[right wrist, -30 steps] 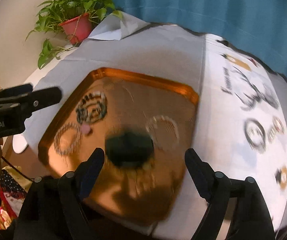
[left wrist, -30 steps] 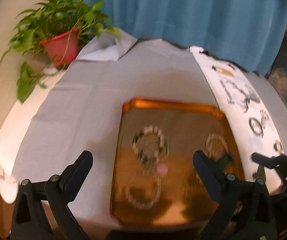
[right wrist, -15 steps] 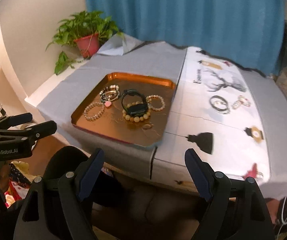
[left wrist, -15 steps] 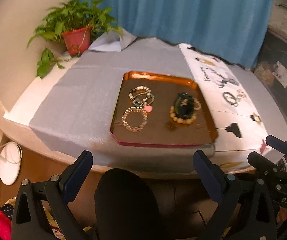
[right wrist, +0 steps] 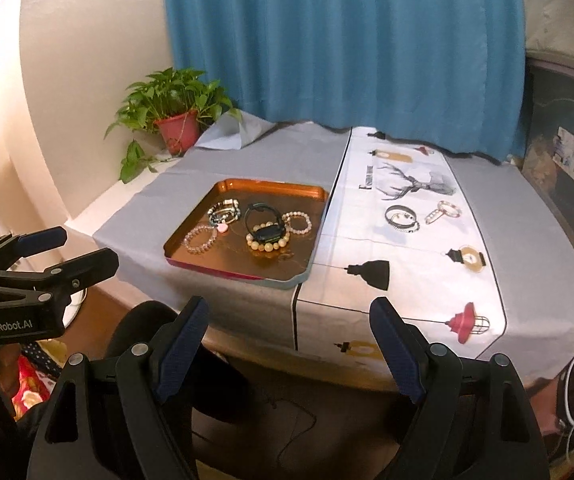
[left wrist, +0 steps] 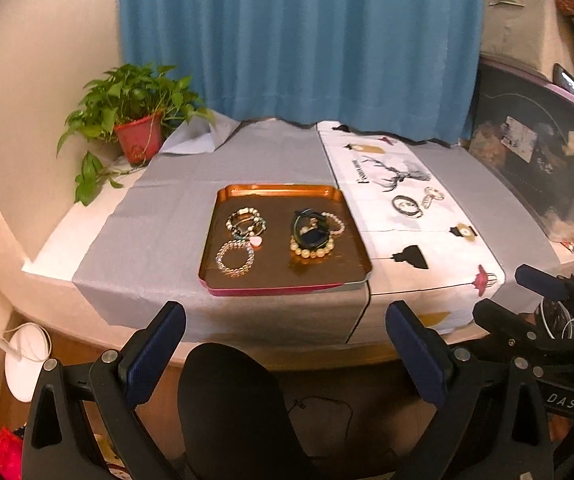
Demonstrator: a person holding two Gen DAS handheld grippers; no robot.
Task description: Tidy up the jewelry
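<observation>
An orange tray (left wrist: 279, 189) (right wrist: 271, 186) on the grey cloth holds several bracelets: a multi-strand one with a pink heart (left wrist: 245, 224), a clear bead ring (left wrist: 235, 259), and a black band (left wrist: 312, 236) (right wrist: 265, 226) lying on cream beads beside a pearl bracelet (right wrist: 297, 222). On the white printed runner lie a black bracelet (right wrist: 401, 216) and a small chain bracelet (right wrist: 443, 211). My left gripper (left wrist: 285, 314) and right gripper (right wrist: 290, 308) both hang open and empty in front of the table's near edge, well short of the tray.
A potted plant (left wrist: 137, 136) stands at the back left before a blue curtain (left wrist: 295, 40). A dark rounded chair back (left wrist: 231, 400) sits below the table edge. A dark cabinet (left wrist: 547, 160) flanks the right side, and a white round base (left wrist: 27, 360) rests on the floor.
Both grippers have drawn back and upward from just over the tray to beyond the table's front edge. The tray now looks small and far. Both stayed open.
</observation>
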